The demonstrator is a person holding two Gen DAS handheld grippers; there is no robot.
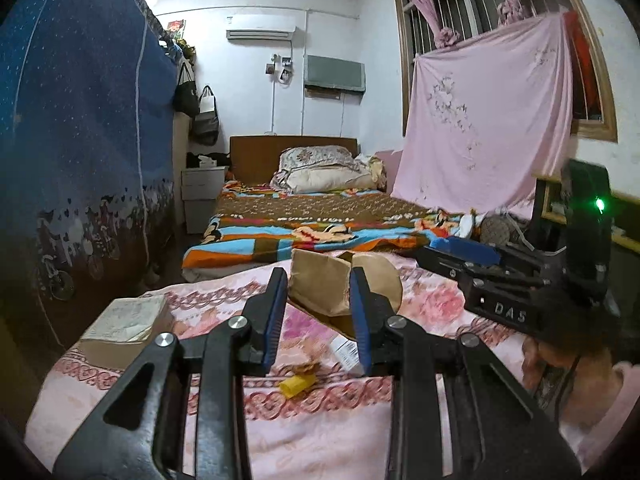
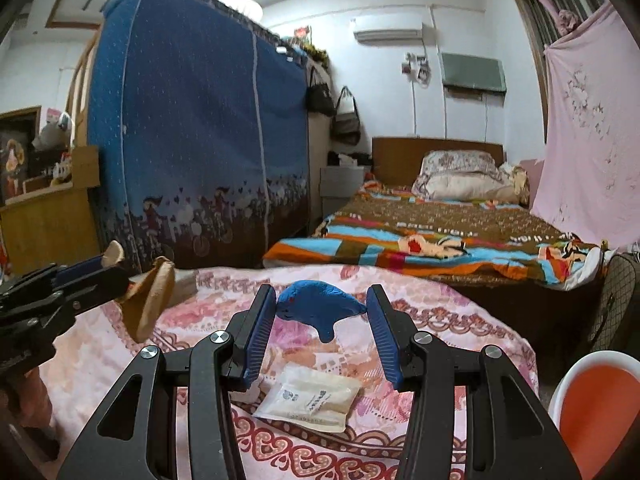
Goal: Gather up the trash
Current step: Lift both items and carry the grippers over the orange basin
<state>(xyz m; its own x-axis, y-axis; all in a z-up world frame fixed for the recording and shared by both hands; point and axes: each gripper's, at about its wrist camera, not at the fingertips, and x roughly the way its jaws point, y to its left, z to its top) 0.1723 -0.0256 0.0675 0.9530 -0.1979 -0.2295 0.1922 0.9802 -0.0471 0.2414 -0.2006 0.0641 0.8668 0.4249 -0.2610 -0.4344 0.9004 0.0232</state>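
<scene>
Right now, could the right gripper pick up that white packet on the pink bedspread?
Probably not yet: the right gripper is shut on a blue crumpled piece, so its jaws are occupied, though the white packet lies uncovered just below.

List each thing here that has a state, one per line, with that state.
left gripper: shut on the brown paper piece, lifted off the pink bedspread
brown paper piece: folded, held
right gripper: shut on the blue crumpled piece
blue crumpled piece: held, in the air
white sachet: lying flat
yellow scrap: lying loose
</scene>
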